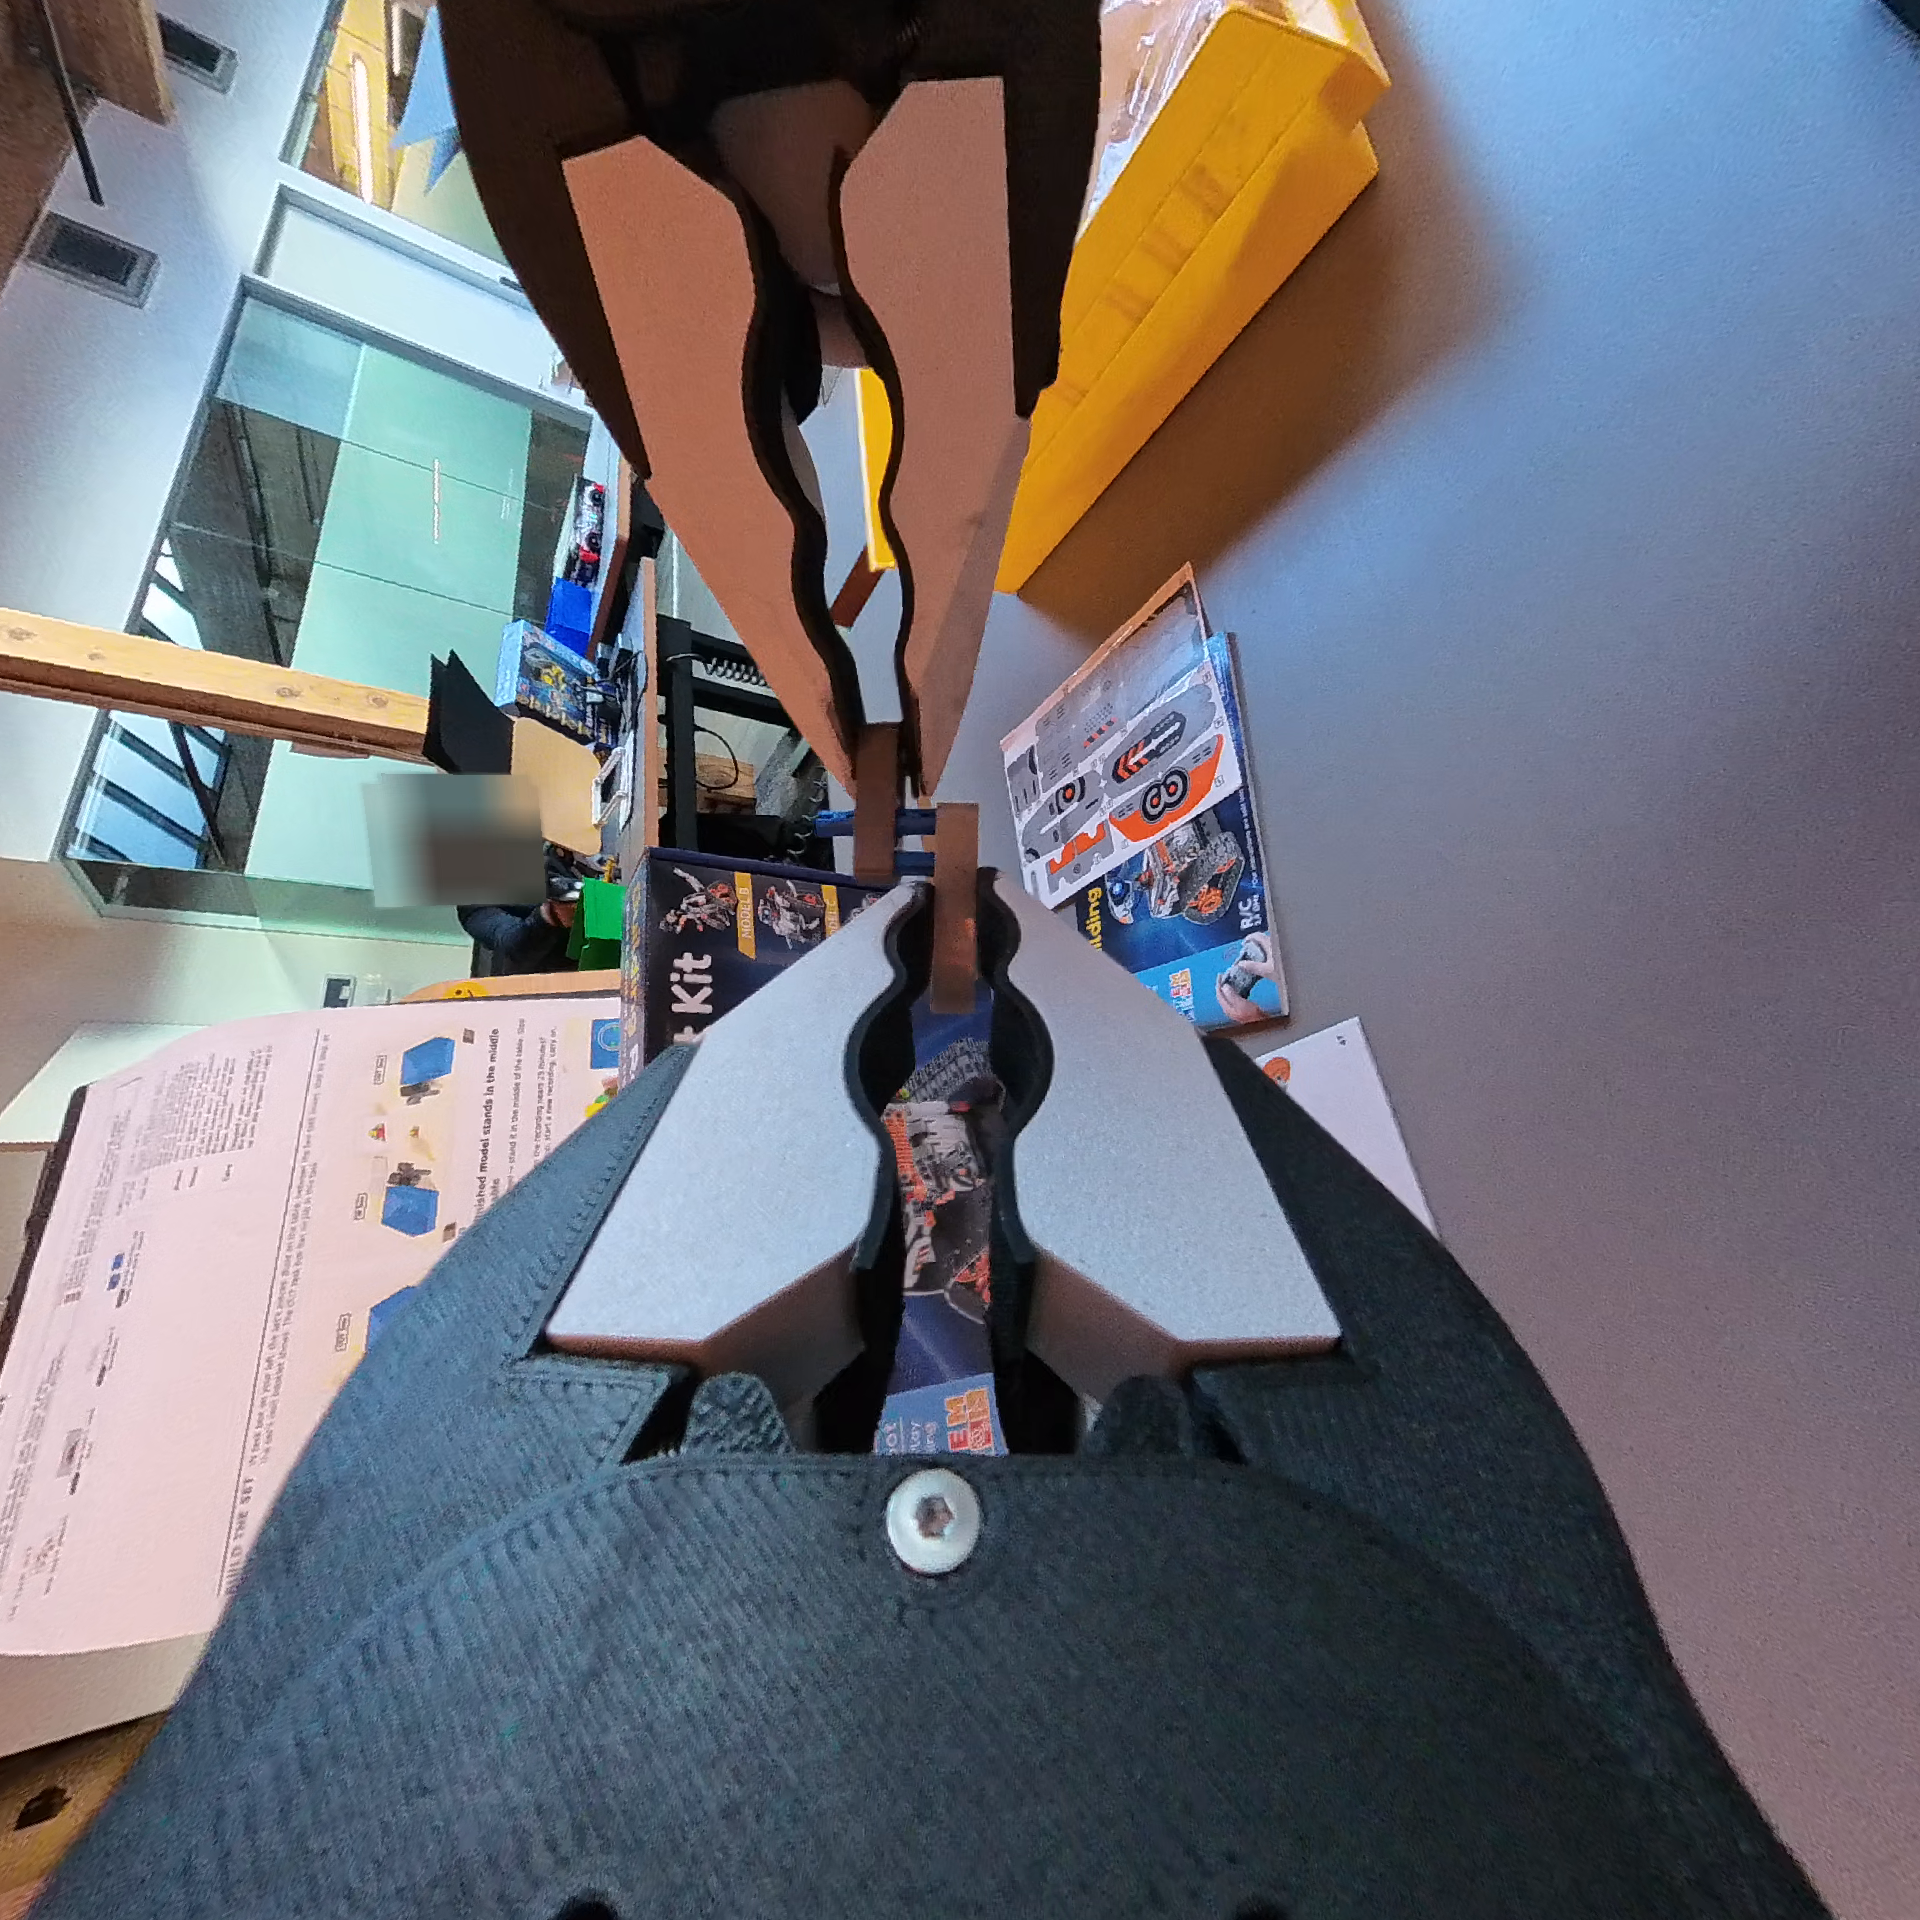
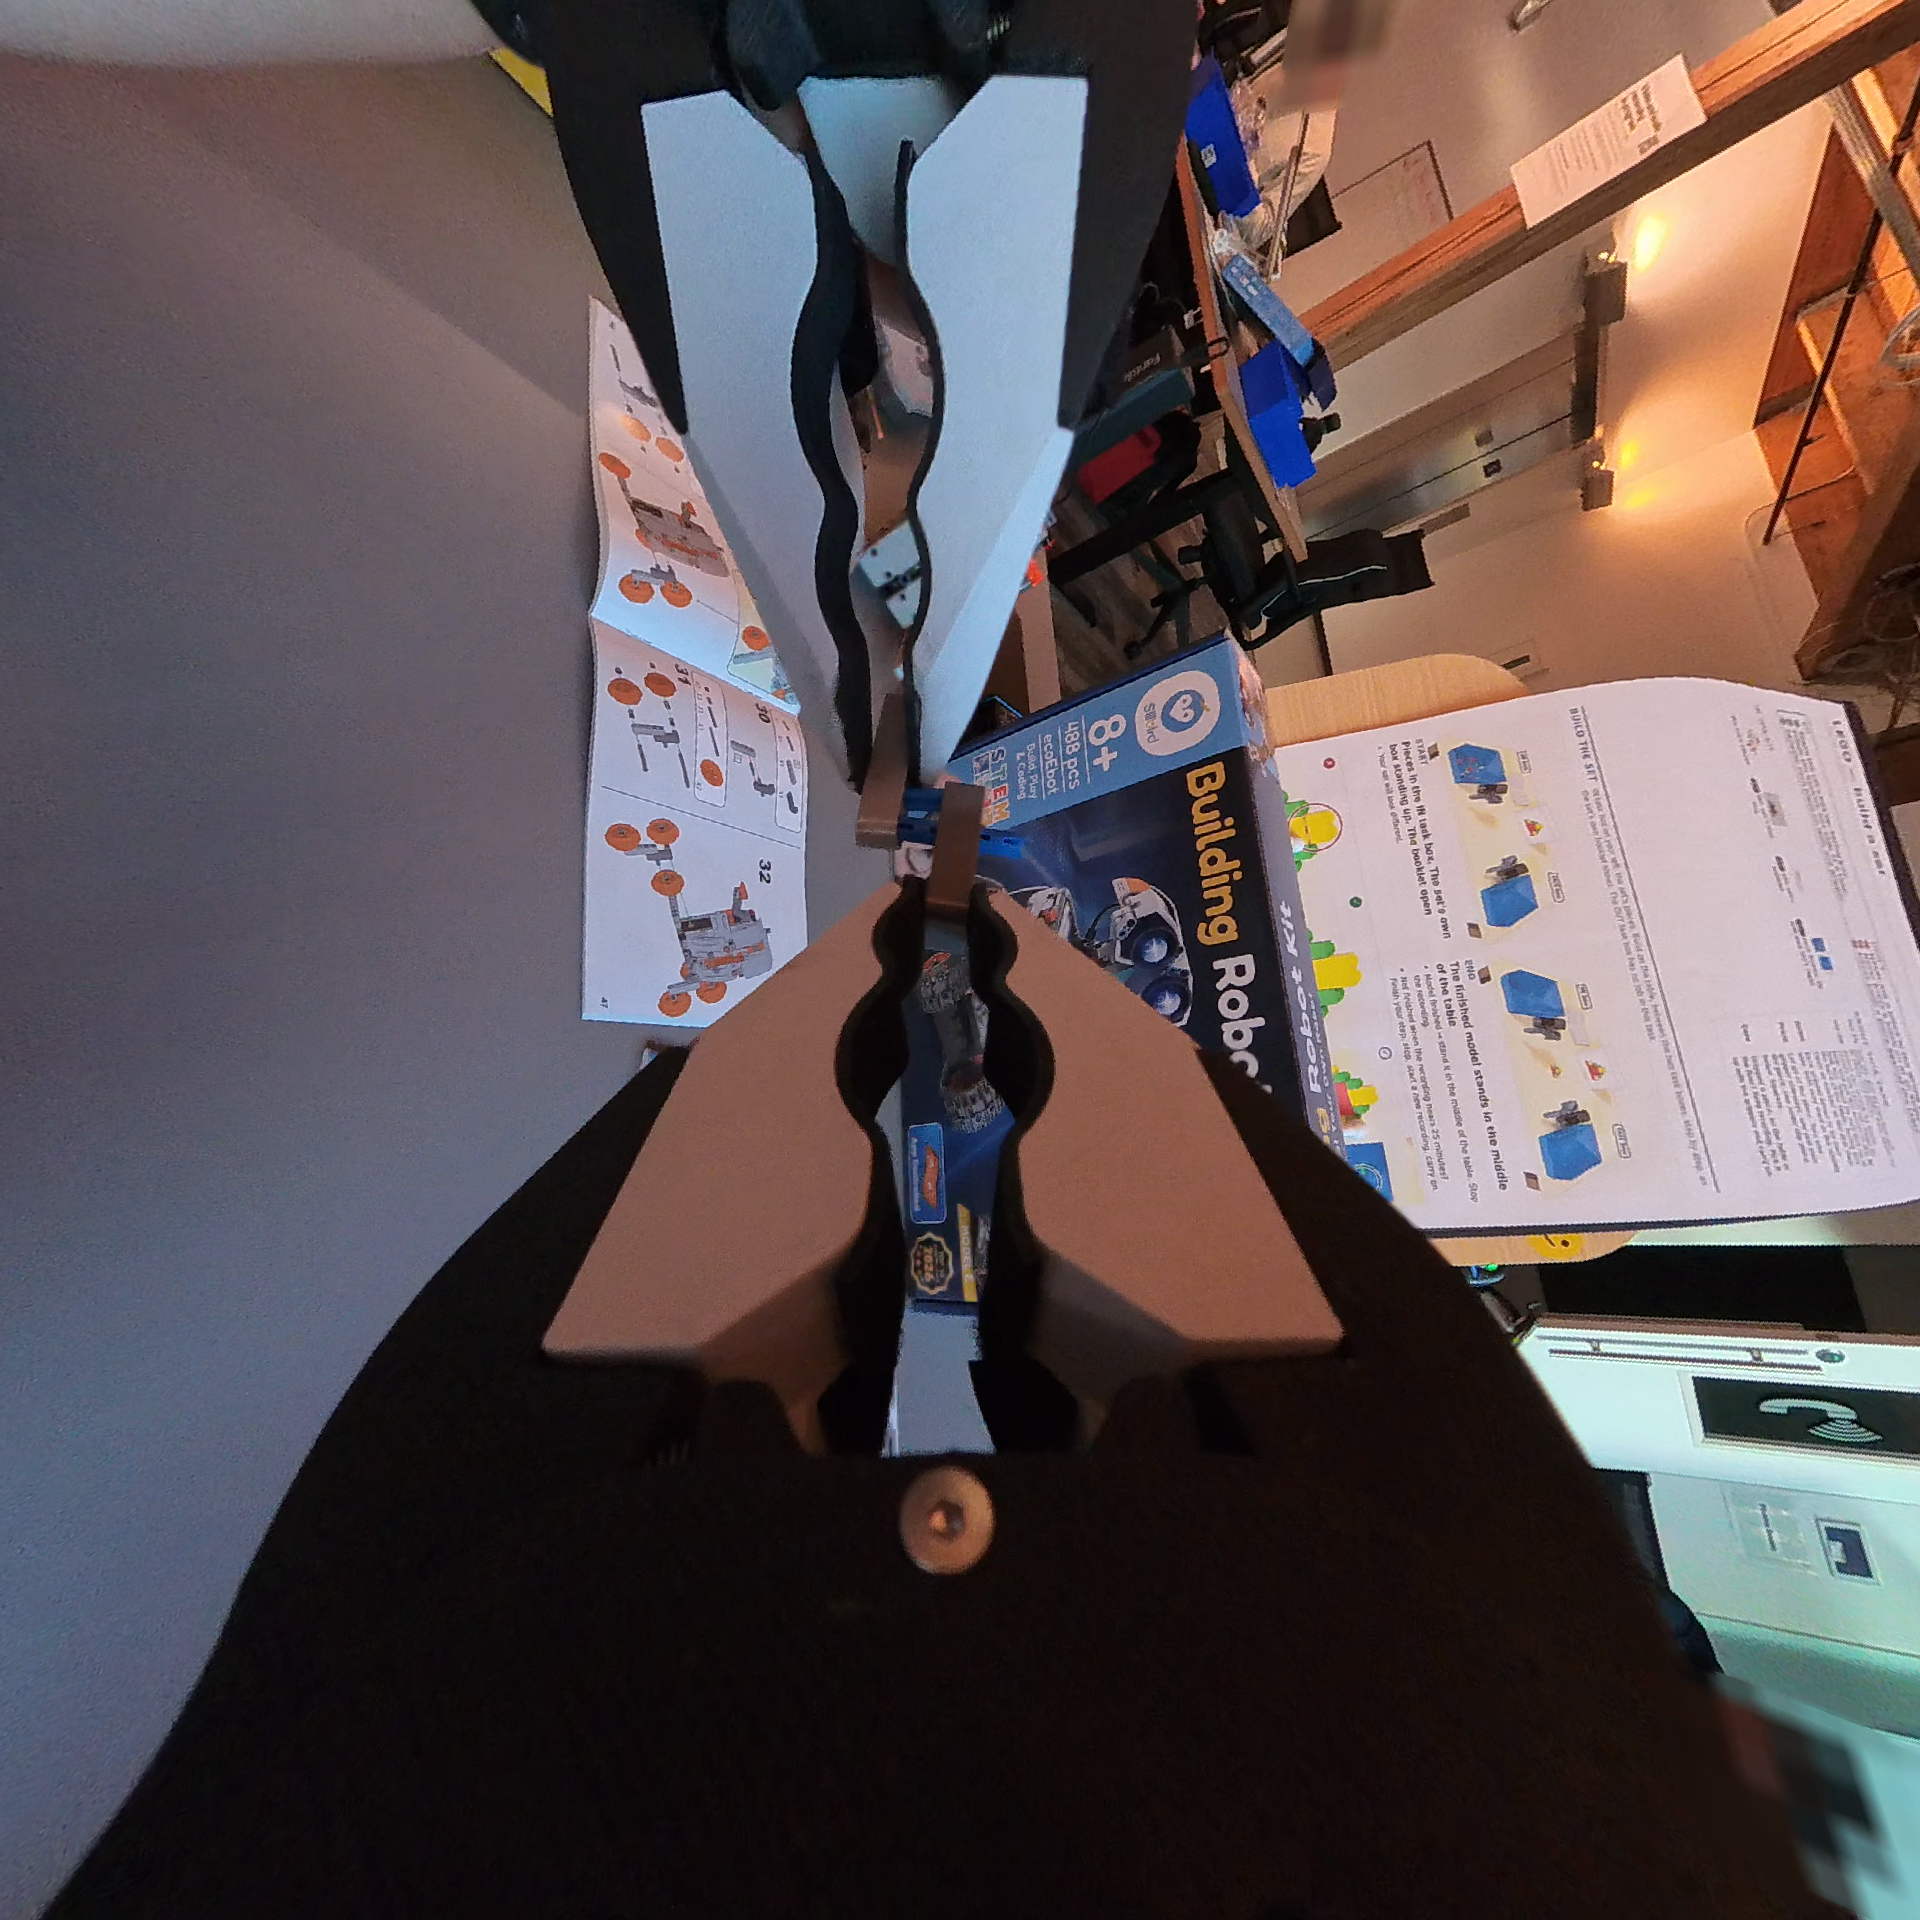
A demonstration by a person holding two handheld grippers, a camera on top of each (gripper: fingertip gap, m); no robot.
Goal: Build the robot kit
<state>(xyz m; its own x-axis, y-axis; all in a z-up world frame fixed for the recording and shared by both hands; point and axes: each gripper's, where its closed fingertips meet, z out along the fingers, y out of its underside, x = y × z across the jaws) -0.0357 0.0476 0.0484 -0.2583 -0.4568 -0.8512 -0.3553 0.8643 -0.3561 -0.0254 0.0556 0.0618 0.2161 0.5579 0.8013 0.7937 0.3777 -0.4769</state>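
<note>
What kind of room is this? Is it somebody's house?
Probably not a house: it looks like a workshop or lab. A toy building-kit box stands on a grey table beside an open instruction booklet, and cluttered work desks stand behind.

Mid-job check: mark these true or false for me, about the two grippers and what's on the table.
1. The left gripper is shut on a flat strip. True.
2. The right gripper is open and empty. False: it is shut on a second strip.
3. The grippers are far apart. False: their tips nearly meet, with a blue connector between the strips.
4. A yellow bin sits on the grey table. True.
</note>
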